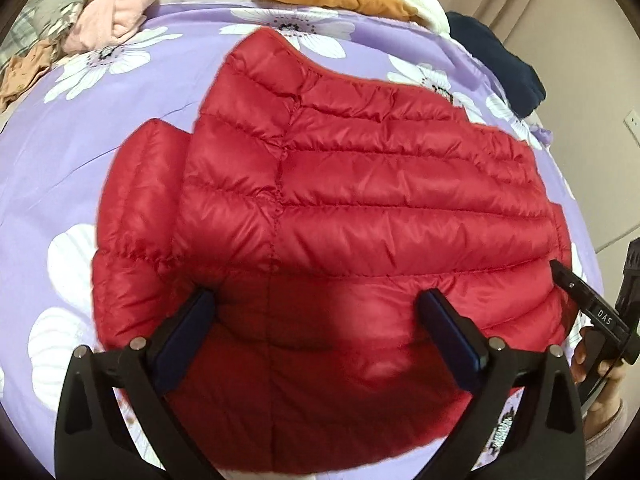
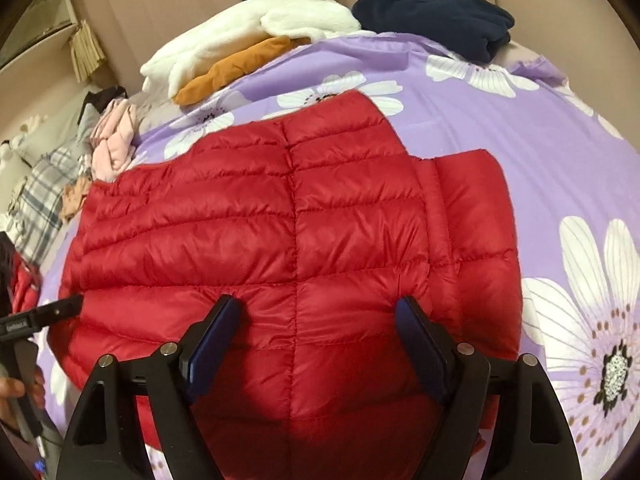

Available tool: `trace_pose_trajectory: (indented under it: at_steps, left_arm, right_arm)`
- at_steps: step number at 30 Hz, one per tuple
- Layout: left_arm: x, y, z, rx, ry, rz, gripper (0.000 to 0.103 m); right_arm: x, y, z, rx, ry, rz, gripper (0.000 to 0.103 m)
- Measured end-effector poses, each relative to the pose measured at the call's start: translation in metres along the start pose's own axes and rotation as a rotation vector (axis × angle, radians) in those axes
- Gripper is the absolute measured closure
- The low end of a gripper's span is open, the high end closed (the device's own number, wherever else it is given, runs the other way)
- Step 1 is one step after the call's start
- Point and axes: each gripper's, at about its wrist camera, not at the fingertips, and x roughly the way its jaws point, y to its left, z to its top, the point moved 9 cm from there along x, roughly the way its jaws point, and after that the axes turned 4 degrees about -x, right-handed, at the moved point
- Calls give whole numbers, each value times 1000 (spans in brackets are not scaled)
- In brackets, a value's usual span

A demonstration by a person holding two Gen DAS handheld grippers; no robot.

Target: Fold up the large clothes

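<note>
- Jacket [image 1: 360, 208] lies flat on the purple sheet [image 1: 80, 168], quilted side up, long axis running left-right, near hem right under both grippers.
- L gripper [image 1: 316, 332] w/ jaws wide apart, nothing btwn pads, above the near hem.
- R gripper [image 2: 316, 336] likewise spread, empty, over the near hem; both about equally near.
- L view shows the R tool at the jacket's right edge; R view shows the folded navy pile [image 2: 436, 20] far right.

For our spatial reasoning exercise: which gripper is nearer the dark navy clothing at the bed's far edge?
Right. The right gripper sits on the red jacket's side below the navy clothing; the left gripper is further across.
</note>
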Motion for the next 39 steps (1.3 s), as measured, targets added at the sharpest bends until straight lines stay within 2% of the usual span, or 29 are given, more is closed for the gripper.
trace_pose_trajectory:
  at_steps: [3, 8, 15, 17, 21, 23, 28, 39]
  left_arm:
    - [-21, -1, -9, -19, -9, -19, 1]
    - [-62, 5, -25, -94, -37, -109, 1]
    - [-104, 29, -51, -196, -84, -130, 1]
    - [-111, 39, -57, -245, -88, -156, 1]
    - [-113, 56, -65, -354, -85, -218, 1]
    - [-110, 61, -67, -429, -80, -285, 1]
    - [-103, 63, -66, -548, -70, -423, 1]
    - [-79, 78, -62, -676, -35, -513, 1]
  right_arm:
    - [-18, 1, 2, -12, -44, 0, 22]
    - [-45, 6, -1, -48, -87, 24, 22]
    - [-72, 18, 0, -22, -154, 92, 22]
    - [-77, 26, -1, -22, -168, 127, 22]
    - [-72, 40, -4, -28, -153, 170, 22]
    - [-68, 49, -8, -31, -138, 186, 22]
    - [-62, 68, -16, -75, -113, 204, 22]
    - [-53, 90, -24, -132, -81, 204, 22]
